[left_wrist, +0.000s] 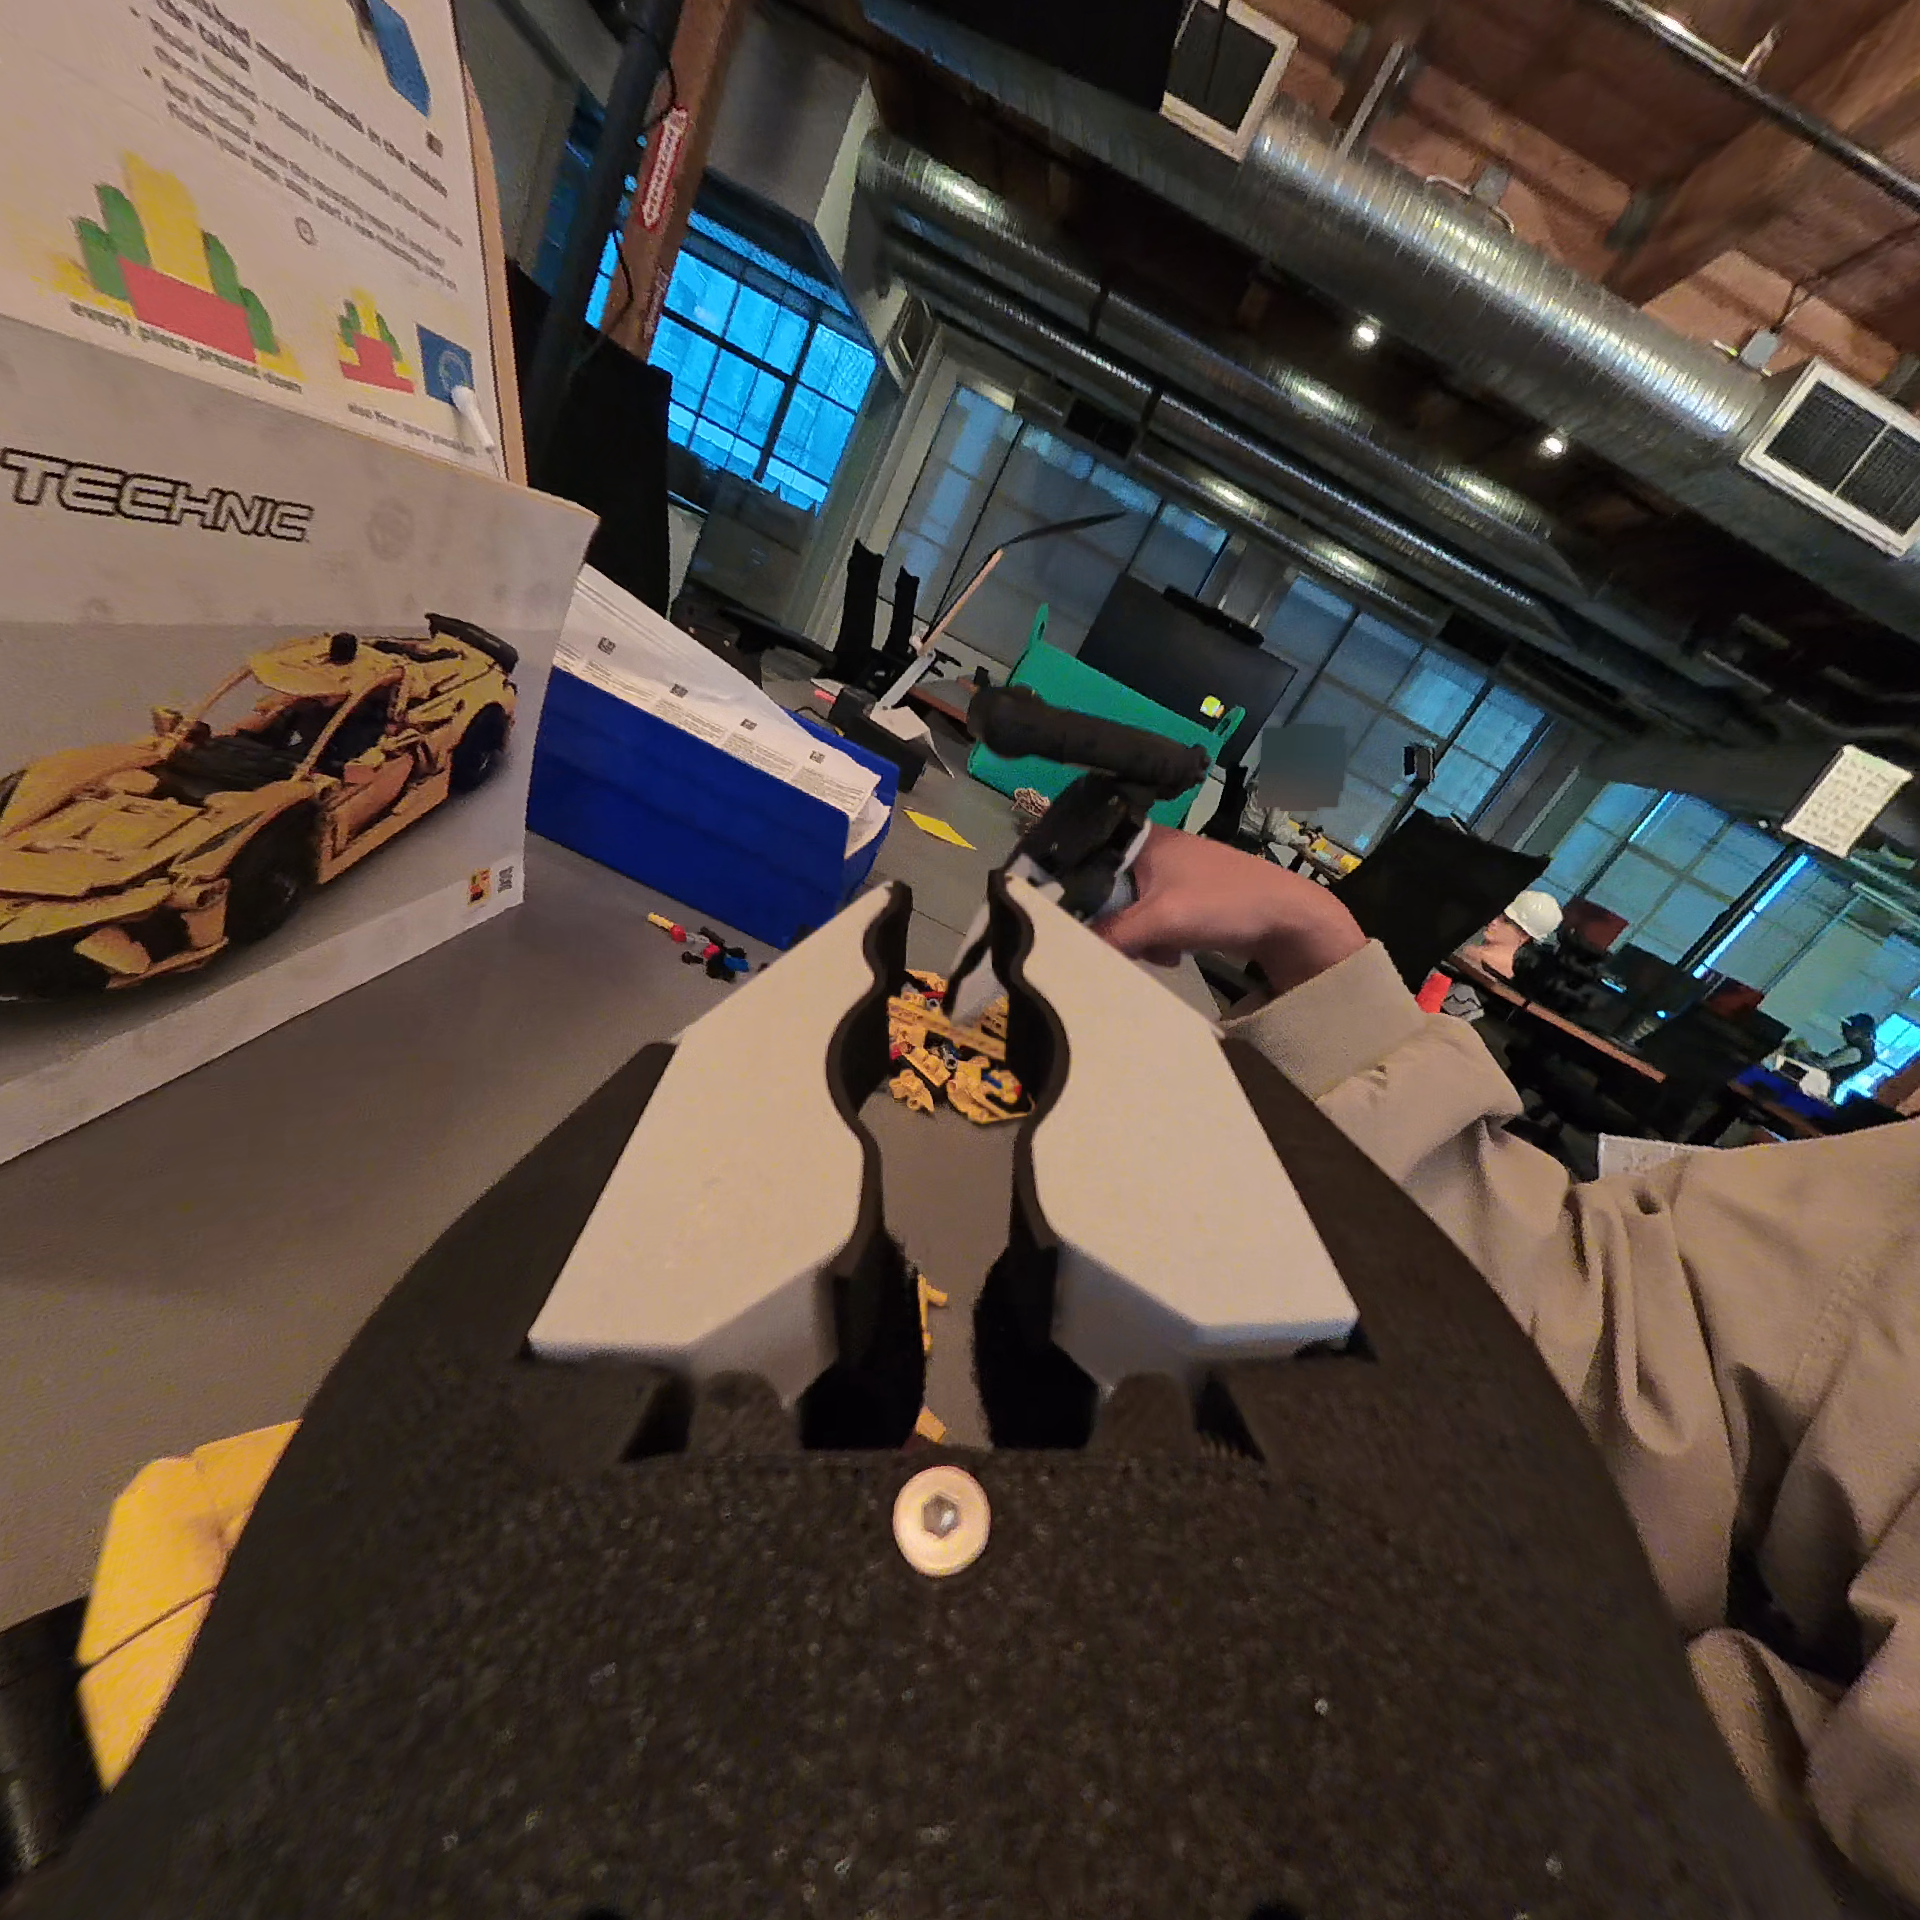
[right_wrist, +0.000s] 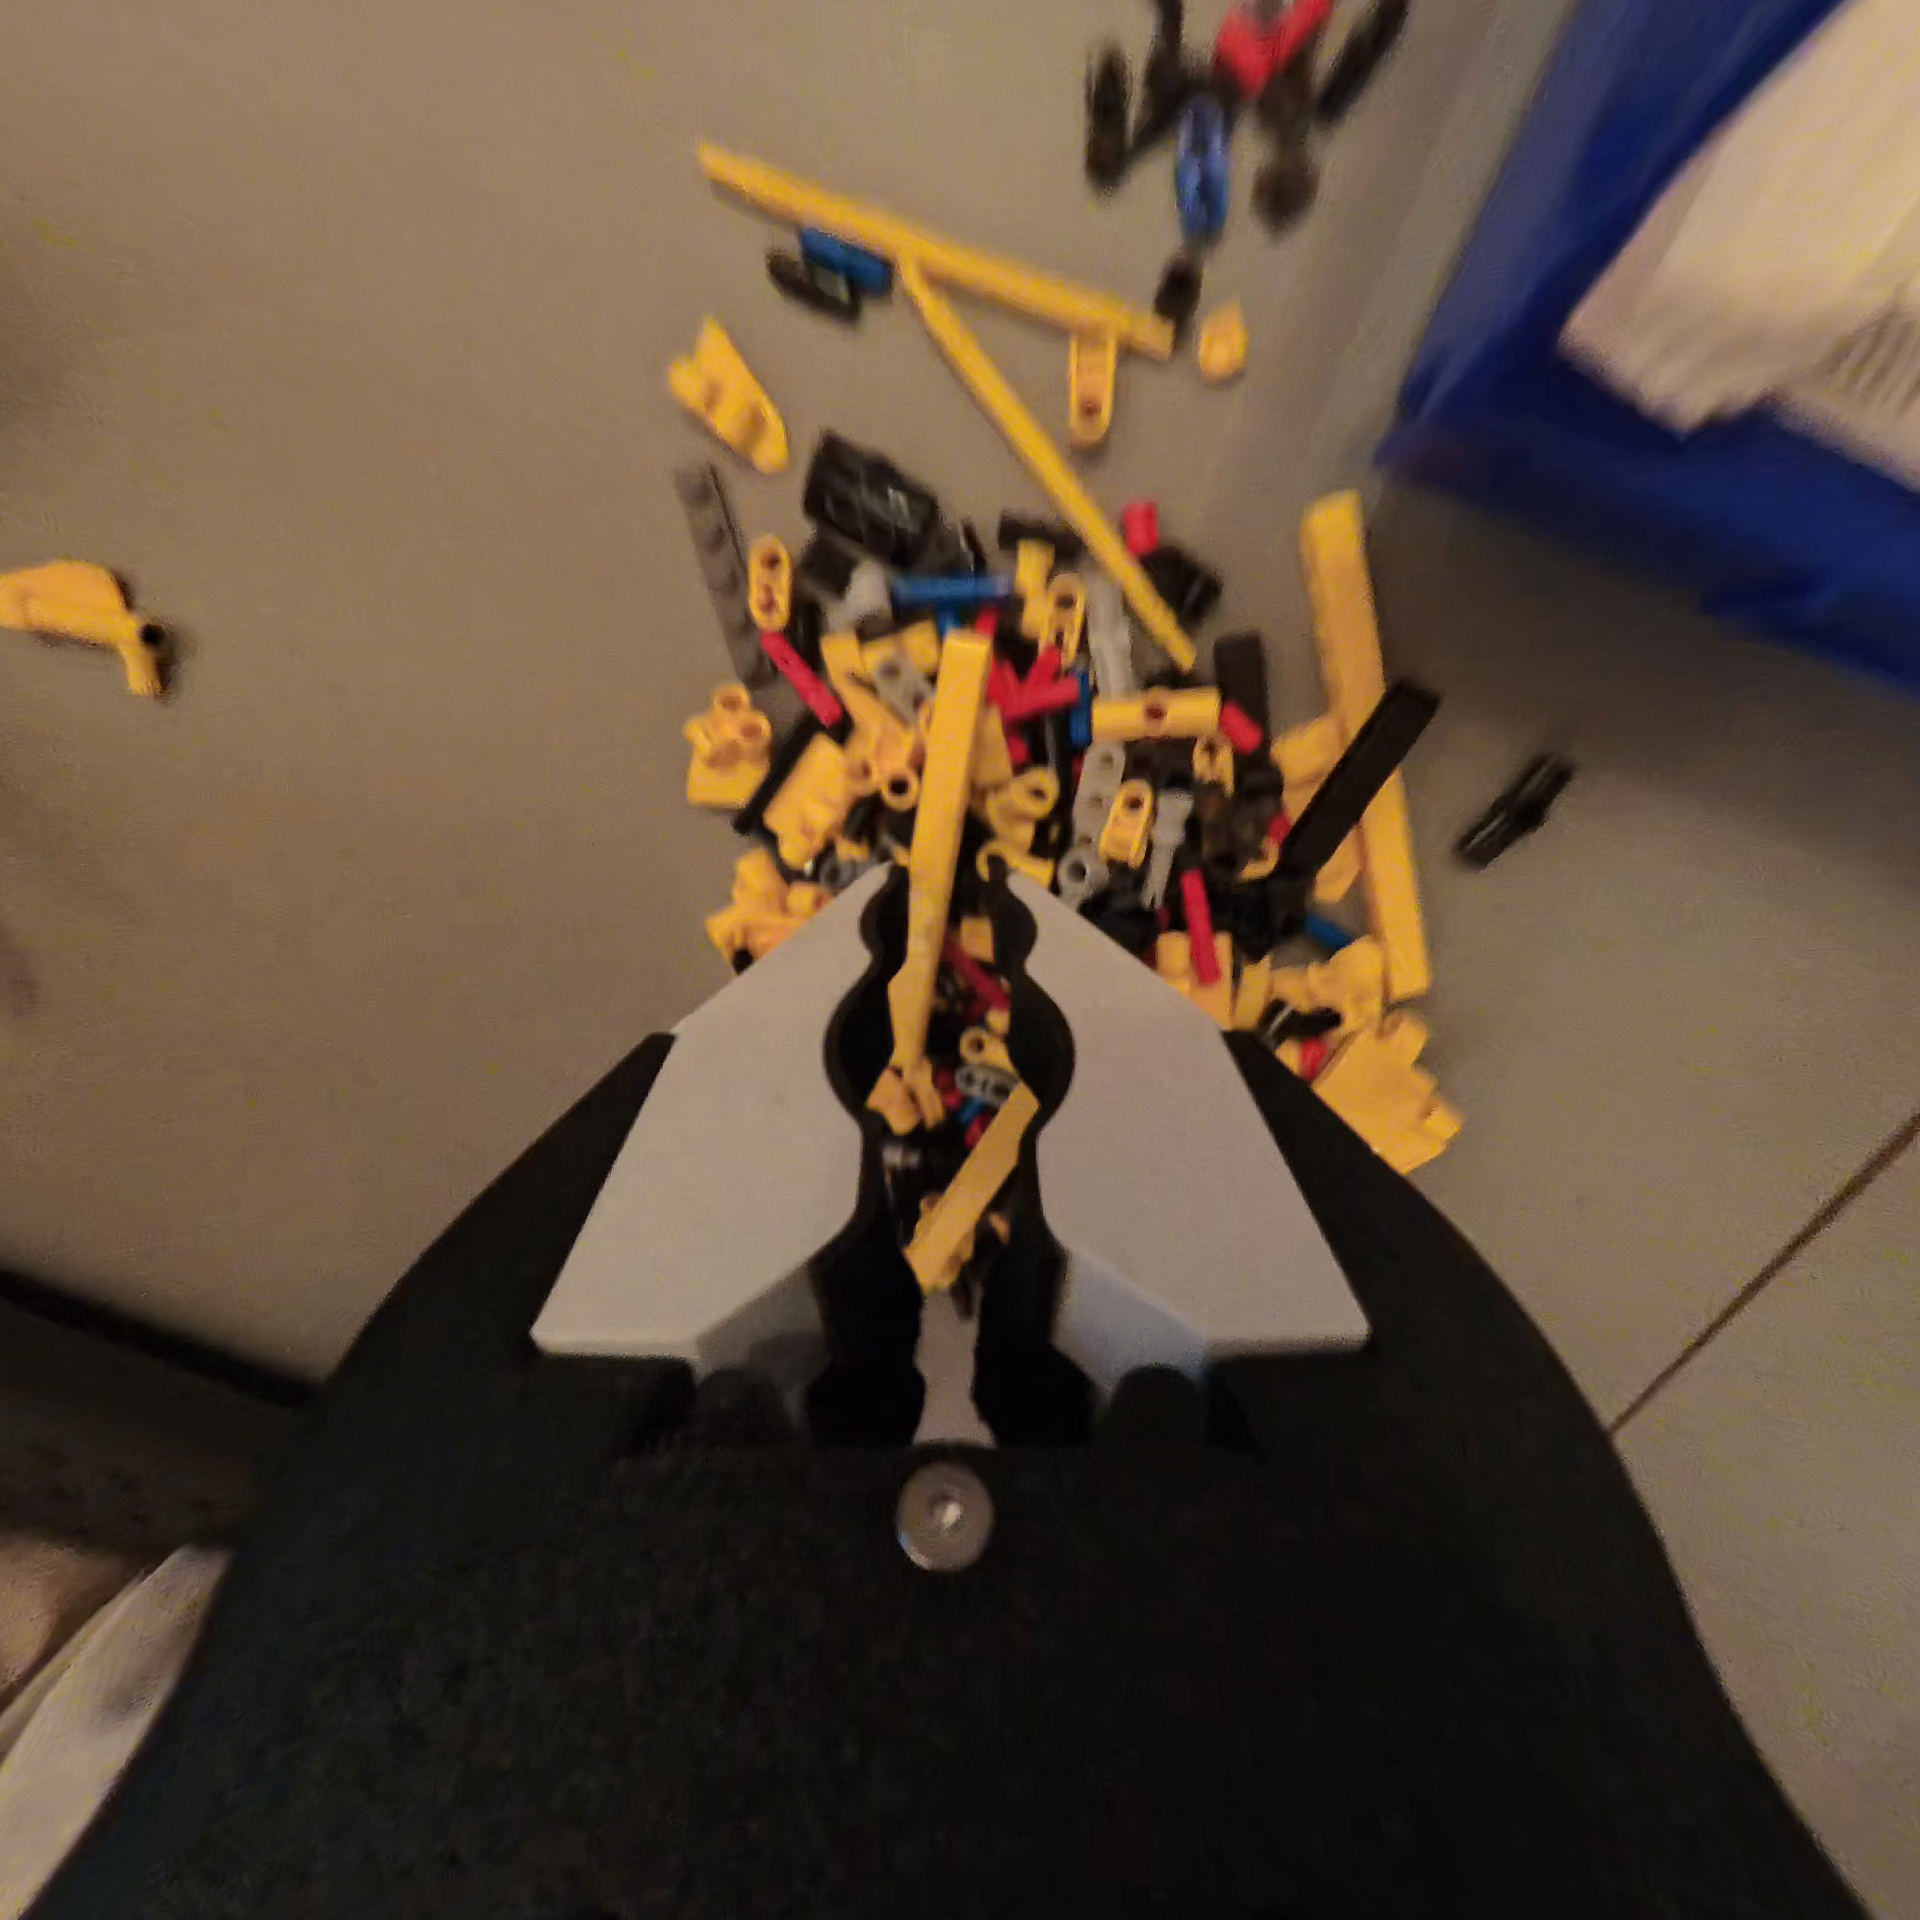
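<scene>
my right gripper hung over the pile of yellow bricks on the grey desk near the blue bin, jaws slightly parted, gripping nothing. my left gripper hovered narrowly parted, empty.

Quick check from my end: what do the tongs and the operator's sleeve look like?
Both tongs, left and right, have pale grey wedge fingers with wavy black inner pads on a black textured body with one silver screw. The person wears a beige long sleeve.
</scene>
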